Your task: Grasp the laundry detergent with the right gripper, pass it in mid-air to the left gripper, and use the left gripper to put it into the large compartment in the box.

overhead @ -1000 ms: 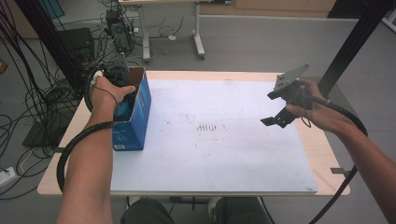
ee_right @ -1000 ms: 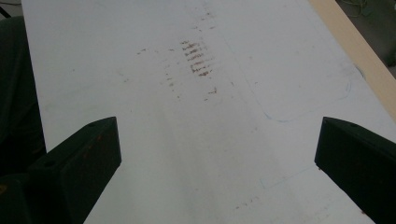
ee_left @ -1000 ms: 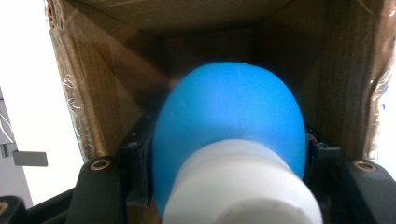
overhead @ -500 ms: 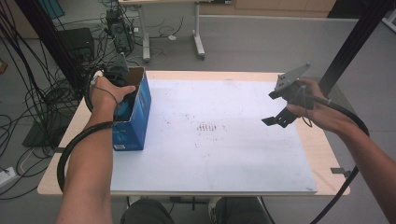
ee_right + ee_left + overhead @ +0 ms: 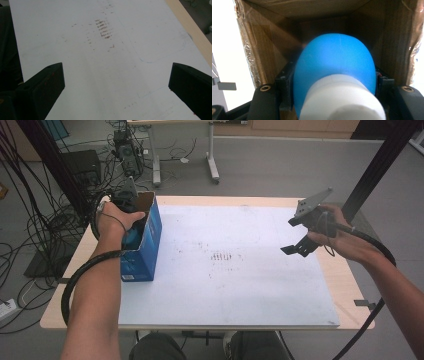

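A blue cardboard box (image 5: 148, 247) stands open-topped at the table's left edge. My left gripper (image 5: 334, 81) reaches down into it, and its jaws are shut on a rounded blue bottle (image 5: 334, 60) with a white cap (image 5: 342, 101). The box's brown inner walls (image 5: 269, 50) surround the bottle closely. In the high view the left hand (image 5: 116, 220) covers the box's opening, hiding the jaws. My right gripper (image 5: 299, 246) hovers above the right side of the white sheet (image 5: 240, 285). It stands open (image 5: 116, 82) with nothing between its jaws.
The white sheet on the wooden table (image 5: 345, 275) carries small brown smudges (image 5: 222, 256) near its middle. Black cables (image 5: 75, 280) trail from both grippers off the table's edges. A metal desk frame (image 5: 212, 167) and more cables stand on the floor behind.
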Demonstrator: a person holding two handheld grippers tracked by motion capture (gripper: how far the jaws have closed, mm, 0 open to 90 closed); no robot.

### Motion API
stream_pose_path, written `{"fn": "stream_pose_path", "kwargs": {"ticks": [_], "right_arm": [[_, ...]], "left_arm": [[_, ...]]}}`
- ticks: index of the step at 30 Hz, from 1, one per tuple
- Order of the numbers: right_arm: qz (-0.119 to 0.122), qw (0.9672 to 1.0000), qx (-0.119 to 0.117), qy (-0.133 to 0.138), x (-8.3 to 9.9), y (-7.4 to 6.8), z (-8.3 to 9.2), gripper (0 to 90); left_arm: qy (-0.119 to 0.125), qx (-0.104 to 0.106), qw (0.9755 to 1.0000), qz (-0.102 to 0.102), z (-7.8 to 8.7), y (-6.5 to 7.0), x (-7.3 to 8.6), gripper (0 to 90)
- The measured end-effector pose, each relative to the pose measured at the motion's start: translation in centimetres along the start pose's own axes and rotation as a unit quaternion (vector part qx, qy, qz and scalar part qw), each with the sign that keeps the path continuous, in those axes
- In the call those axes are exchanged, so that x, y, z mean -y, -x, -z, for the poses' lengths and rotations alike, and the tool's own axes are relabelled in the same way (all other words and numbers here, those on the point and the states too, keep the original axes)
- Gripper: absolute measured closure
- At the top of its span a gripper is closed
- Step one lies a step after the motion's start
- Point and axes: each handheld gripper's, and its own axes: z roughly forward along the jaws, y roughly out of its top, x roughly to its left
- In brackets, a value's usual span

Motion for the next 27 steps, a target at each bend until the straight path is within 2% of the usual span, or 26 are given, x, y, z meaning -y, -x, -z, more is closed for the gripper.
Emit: {"fn": "stream_pose_path", "kwargs": {"ticks": [27], "right_arm": [[0.003, 1.0000, 0.001, -0.001, -0.18, 0.01, 0.05, 0.3]], "left_arm": [[0.002, 0.002, 1.0000, -0.001, -0.03, -0.02, 0.03, 36.7]]}}
